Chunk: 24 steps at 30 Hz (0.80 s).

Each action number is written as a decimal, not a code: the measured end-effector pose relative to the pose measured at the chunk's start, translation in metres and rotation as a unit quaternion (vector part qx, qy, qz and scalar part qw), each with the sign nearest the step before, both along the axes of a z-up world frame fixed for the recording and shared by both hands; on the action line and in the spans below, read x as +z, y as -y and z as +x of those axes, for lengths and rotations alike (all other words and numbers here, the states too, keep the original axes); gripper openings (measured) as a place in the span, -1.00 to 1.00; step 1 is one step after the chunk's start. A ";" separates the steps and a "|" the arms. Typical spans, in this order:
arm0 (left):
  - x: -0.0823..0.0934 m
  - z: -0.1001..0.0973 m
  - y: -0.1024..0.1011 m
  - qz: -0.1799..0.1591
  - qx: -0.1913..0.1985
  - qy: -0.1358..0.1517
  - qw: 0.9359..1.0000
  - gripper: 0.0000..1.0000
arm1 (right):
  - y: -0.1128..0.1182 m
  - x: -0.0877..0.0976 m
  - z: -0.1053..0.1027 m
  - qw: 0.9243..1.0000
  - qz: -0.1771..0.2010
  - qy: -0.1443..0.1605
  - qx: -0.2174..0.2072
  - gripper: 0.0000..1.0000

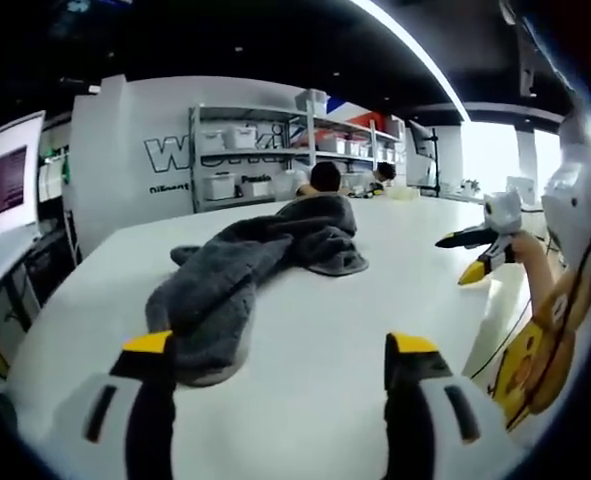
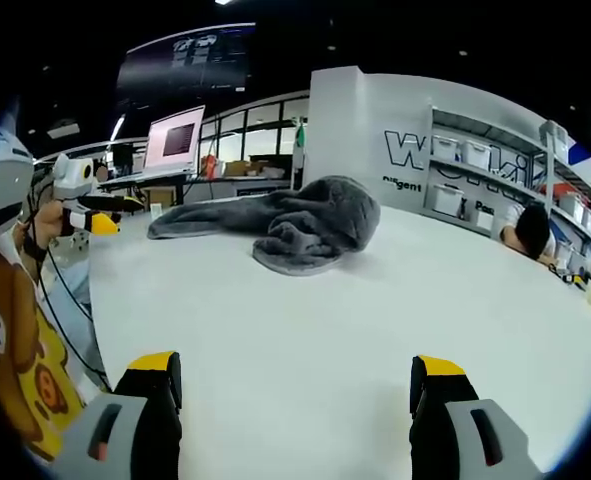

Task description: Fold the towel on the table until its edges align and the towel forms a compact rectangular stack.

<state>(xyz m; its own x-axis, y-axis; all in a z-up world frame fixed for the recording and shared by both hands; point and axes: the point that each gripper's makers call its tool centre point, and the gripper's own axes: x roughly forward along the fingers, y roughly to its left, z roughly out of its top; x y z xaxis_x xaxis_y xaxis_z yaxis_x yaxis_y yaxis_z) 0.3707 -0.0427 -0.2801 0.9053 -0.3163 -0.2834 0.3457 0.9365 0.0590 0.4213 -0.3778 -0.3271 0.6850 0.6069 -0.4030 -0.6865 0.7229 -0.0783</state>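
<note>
A grey towel (image 1: 245, 275) lies crumpled in a long heap on the white table (image 1: 335, 340). My left gripper (image 1: 280, 345) is open, its yellow-tipped jaws wide apart just short of the towel's near end, with nothing between them. In the left gripper view, my right gripper (image 1: 467, 256) hangs over the table's right edge, held in a hand. In the right gripper view, the towel (image 2: 290, 225) bunches highest at its right end. My right gripper (image 2: 297, 366) stands open well back from the towel over bare table (image 2: 305, 320). My left gripper (image 2: 110, 211) hovers at the far left.
A person (image 1: 325, 178) leans on the table's far side behind the towel. Shelves with white bins (image 1: 245, 160) line the back wall. A laptop (image 2: 175, 140) stands on a desk beyond the table. The holder's bear-print apron (image 2: 20, 340) is at the left.
</note>
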 end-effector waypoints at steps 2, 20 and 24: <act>-0.001 0.000 -0.001 0.001 0.002 -0.003 1.000 0.90 | 0.000 0.000 0.000 1.000 0.001 -0.001 0.001 0.99; -0.003 -0.002 -0.001 0.001 0.008 -0.005 1.000 0.99 | 0.001 -0.002 0.000 1.000 0.001 -0.003 0.000 0.99; -0.003 -0.002 -0.002 0.002 0.009 -0.004 1.000 0.99 | 0.001 -0.003 0.000 1.000 0.002 -0.004 0.001 0.99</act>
